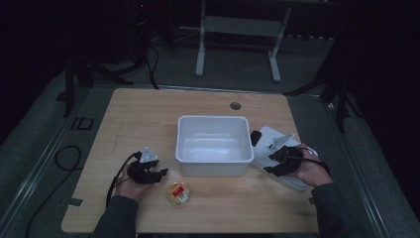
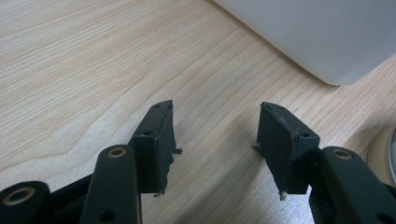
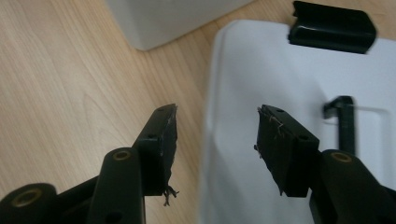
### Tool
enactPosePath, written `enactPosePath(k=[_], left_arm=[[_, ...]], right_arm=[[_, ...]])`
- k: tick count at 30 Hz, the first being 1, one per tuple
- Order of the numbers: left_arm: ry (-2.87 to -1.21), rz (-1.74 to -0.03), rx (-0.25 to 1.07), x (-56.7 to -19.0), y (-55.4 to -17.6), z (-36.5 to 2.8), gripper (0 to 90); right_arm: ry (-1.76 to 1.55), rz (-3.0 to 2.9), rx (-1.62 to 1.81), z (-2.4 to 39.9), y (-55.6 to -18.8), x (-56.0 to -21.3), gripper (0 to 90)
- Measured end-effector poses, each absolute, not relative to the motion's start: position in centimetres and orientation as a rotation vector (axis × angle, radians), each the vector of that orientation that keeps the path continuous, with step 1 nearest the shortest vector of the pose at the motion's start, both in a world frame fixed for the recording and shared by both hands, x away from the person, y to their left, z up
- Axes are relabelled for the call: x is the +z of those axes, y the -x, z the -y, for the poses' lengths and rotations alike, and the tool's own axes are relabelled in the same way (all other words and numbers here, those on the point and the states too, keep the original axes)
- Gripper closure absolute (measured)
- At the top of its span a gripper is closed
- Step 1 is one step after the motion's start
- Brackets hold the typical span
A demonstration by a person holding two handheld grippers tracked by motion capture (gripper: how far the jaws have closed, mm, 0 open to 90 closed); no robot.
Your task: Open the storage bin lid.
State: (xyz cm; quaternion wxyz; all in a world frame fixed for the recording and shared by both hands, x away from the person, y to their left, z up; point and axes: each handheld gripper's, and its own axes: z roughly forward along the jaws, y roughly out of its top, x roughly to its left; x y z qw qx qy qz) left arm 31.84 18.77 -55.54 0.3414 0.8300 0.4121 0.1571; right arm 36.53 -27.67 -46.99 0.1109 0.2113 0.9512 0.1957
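A white plastic bin (image 1: 213, 141) stands in the middle of the wooden table (image 1: 148, 114). Its white lid (image 1: 274, 139) with black latches (image 1: 256, 137) lies flat just right of the bin. A small round container (image 1: 179, 193) with a yellow and red label sits near the front edge. My left gripper (image 1: 161, 173) rests left of that container, open, with bare wood between the jaws (image 2: 215, 112). My right gripper (image 1: 271, 161) hovers over the lid, open (image 3: 217, 112); the lid's (image 3: 289, 84) left edge lies below the gap between the jaws.
The bin's corner (image 2: 327, 37) rises ahead and right of my left gripper, and the round container's rim (image 2: 385, 154) shows at the far right. A black latch (image 3: 331, 25) sits at the lid's far end. A cable hole (image 1: 235, 105) marks the table's back.
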Motion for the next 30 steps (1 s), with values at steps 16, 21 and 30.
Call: enactPosePath(k=[16, 21, 30], left_arm=[[-2.162, -1.072, 0.414, -55.5, -31.8, -18.7, 46.3], [-2.167, -1.078, 0.421, -55.5, -31.8, -18.6, 46.3], [-2.193, -1.083, 0.435, -55.2, -31.5, -18.4, 47.5]], right_arm=[[-0.665, -2.758, 0.689, 26.9, -33.6, -50.9, 47.7], [-0.702, -2.742, 0.721, 26.8, -32.9, -52.0, 47.2], [-0.777, -2.659, 0.819, 26.6, -31.9, -53.2, 46.4]])
